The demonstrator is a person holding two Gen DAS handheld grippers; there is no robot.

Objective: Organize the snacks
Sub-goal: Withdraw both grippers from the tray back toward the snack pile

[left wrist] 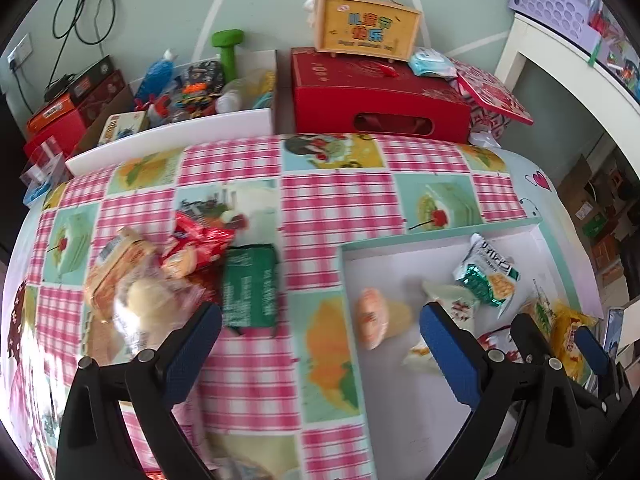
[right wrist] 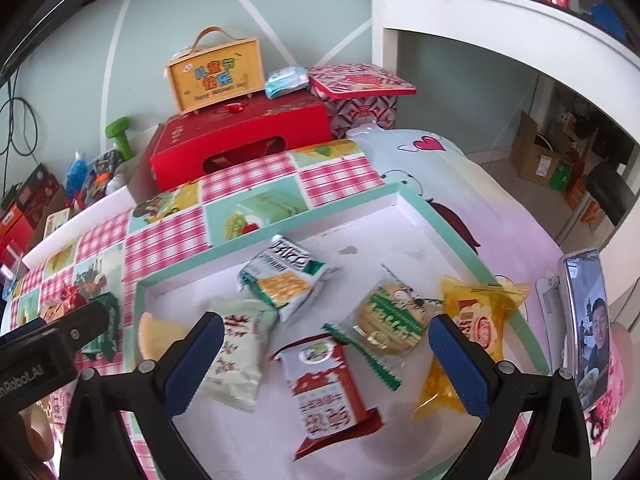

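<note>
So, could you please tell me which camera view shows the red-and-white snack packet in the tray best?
The right wrist view: the red-and-white snack packet lies whole and sharp between the open fingers. In the left wrist view only a sliver of it shows behind the black gripper parts.

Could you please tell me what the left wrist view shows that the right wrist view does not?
Only the left wrist view shows the loose snack pile on the checked tablecloth: a red wrapper and clear-wrapped pastries beside the green packet. Only the right wrist view shows the red-and-white packet and the phone. Both show the white tray, the green-and-white cracker packet, the yellow packet and the red gift box. Both claws, left and right, are open.
</note>
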